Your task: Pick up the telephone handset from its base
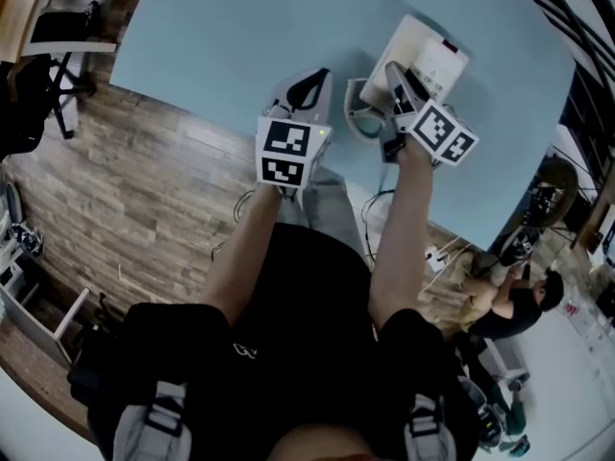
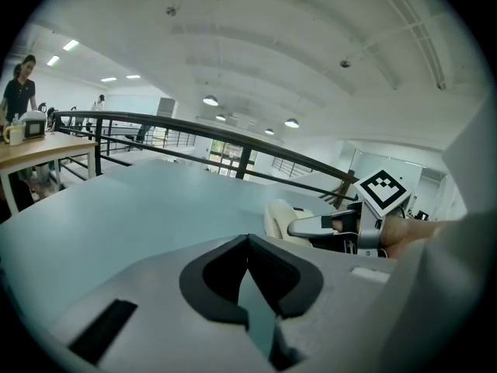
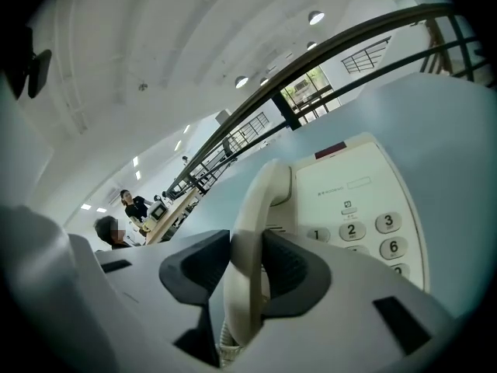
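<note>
A cream telephone base (image 3: pixel 365 193) with number keys sits on the pale blue table (image 1: pixel 240 36). Its handset (image 3: pixel 260 200) lies along the base's left side. My right gripper (image 3: pixel 247 263) is shut on the handset, with a dark pad against each side of its grip. From the head view, the right gripper (image 1: pixel 394 89) reaches over the base (image 1: pixel 437 60) near the table's front edge. My left gripper (image 1: pixel 309 83) hovers just left of the phone, shut and holding nothing. In the left gripper view its tips (image 2: pixel 248 243) meet, and the phone (image 2: pixel 279 216) lies to the right.
A cord (image 1: pixel 370 209) hangs off the table's front edge below the phone. A railing (image 2: pixel 194 130) runs behind the table. People stand at a wooden desk (image 2: pixel 39 150) far off to the left. Wooden floor (image 1: pixel 135 190) lies left of the table.
</note>
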`<control>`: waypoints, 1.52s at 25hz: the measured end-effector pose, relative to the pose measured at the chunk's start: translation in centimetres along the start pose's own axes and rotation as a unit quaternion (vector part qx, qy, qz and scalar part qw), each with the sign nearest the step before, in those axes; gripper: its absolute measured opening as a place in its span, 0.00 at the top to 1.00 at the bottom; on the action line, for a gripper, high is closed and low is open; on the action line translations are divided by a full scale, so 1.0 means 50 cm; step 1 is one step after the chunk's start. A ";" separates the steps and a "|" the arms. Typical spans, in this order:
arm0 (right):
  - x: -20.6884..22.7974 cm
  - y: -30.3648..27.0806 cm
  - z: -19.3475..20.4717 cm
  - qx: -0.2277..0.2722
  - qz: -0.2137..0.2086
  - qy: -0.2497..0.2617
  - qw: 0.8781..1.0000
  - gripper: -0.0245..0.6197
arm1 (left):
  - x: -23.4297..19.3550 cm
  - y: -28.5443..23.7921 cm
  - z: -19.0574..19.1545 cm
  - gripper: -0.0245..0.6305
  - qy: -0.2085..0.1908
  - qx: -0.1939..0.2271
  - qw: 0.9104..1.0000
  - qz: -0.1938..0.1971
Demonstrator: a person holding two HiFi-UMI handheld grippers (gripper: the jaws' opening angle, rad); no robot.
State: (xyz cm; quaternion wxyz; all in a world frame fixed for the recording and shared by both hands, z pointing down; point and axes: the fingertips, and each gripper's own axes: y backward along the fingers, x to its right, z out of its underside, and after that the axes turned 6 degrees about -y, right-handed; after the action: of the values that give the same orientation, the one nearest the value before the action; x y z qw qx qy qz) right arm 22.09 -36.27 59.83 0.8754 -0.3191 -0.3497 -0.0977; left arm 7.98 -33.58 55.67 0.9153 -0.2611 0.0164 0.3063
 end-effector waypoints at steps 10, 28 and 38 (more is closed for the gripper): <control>-0.078 0.051 -0.031 0.061 -0.009 0.009 0.998 0.82 | 0.010 0.033 -0.074 0.96 -0.018 0.040 0.999 0.009; -0.304 0.278 -0.267 0.238 -0.063 0.162 0.955 0.83 | 0.098 0.094 -0.386 0.96 -0.102 0.194 0.975 0.046; -0.365 0.375 -0.346 0.340 -0.111 0.223 0.907 0.83 | 0.146 0.112 -0.481 0.96 -0.125 0.244 0.961 0.045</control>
State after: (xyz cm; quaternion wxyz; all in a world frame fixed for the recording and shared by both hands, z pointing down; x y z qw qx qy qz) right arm 25.55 -33.48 28.77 0.9694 0.0685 -0.1909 -0.1383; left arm 13.86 -37.51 30.91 0.9311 0.0118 -0.0117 0.3644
